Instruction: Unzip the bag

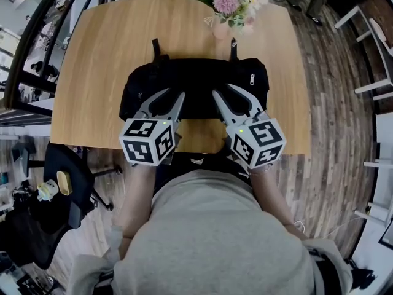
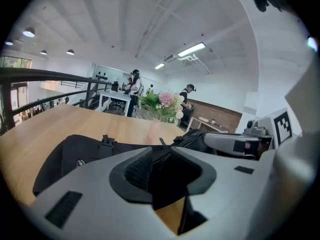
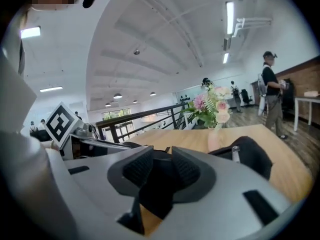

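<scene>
early in the job, by the look of things: black bag lying flat in the middle of the wooden counter, no opening visible along its top. left gripper at the bag's near edge, left of middle, jaws apart, only dark fabric showing in the gap and pads pressing on nothing. right gripper at the same near edge, right of middle, jaws likewise parted and empty.

next move, probably: pinning the cloth with one gripper and closing the other on the small metal zipper pull near the bag's right end, then drawing it along its track. calls for a fine pinch on a thin, loose tab.

soft matte woven fabric, slumped and rounded at the corners, with two strap buckles on the bag's far edge. ribbed dark pads set in smooth grey jaws. beyond the bag, a pale vase of pink flowers.
</scene>
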`<state>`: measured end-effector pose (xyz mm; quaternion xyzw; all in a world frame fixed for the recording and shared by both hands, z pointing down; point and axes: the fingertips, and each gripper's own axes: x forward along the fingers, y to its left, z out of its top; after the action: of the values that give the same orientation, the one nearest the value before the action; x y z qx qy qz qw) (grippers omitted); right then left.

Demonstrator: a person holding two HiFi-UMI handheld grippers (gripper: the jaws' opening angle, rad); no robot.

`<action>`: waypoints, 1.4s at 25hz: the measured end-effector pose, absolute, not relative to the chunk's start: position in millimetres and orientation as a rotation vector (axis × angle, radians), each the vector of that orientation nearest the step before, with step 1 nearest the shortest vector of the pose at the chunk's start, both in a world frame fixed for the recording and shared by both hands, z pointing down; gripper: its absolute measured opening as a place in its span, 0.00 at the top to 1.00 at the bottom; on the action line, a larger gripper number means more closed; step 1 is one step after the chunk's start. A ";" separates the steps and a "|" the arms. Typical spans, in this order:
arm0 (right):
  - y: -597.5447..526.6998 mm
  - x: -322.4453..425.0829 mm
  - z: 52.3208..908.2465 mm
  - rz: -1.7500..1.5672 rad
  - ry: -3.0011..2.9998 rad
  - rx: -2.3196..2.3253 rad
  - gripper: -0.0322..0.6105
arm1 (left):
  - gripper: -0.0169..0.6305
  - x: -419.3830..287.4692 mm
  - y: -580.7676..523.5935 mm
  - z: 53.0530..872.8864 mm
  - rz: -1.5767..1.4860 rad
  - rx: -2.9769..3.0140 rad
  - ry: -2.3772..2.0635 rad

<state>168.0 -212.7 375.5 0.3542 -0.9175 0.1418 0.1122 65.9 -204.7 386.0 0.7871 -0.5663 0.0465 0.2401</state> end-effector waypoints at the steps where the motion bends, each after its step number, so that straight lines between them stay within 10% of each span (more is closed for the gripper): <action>1: -209.2 163.9 376.5 0.440 -2.699 1.028 0.80 | 0.80 67.6 -203.2 385.1 0.108 2.155 -1.544; 6: -192.2 148.1 380.3 0.466 -2.729 0.932 0.94 | 0.93 84.1 -194.6 389.6 0.089 2.173 -1.461; 35: -161.2 134.6 400.5 0.523 -2.688 0.768 0.94 | 0.94 94.3 -158.5 413.5 0.152 2.090 -1.435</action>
<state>134.6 -161.2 400.5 0.2670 -0.9348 0.1817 0.1480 94.3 -158.5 413.5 0.7860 -0.5395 0.0573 0.2965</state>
